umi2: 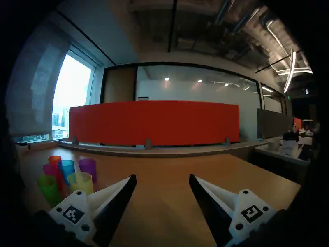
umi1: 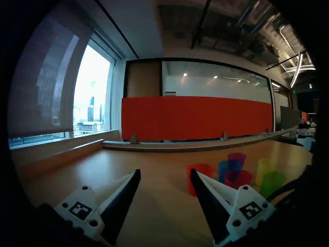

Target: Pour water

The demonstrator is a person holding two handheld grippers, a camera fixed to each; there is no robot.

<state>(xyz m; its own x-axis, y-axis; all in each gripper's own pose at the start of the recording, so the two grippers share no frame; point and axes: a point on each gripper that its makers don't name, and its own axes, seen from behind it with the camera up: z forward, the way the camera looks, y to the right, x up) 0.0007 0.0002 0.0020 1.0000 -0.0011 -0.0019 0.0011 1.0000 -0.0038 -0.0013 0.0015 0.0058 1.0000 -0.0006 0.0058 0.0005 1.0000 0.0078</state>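
Several translucent plastic cups stand grouped on the wooden table. In the left gripper view they sit ahead to the right: a red cup (umi1: 199, 176), a blue cup (umi1: 224, 169), a purple cup (umi1: 236, 160), a pink cup (umi1: 239, 179), a yellow cup (umi1: 265, 168) and a green cup (umi1: 272, 182). My left gripper (umi1: 164, 176) is open, low over the table, with the red cup just behind its right finger. In the right gripper view the same cluster lies at the left, with the yellow cup (umi2: 80, 182) and green cup (umi2: 49, 189) nearest. My right gripper (umi2: 162, 180) is open and holds nothing.
The wooden table (umi1: 164, 164) runs back to a red divider panel (umi1: 197, 117) along its far edge. A large window (umi1: 91, 96) is at the left. Another desk with objects (umi2: 288, 148) stands beyond the table's right edge.
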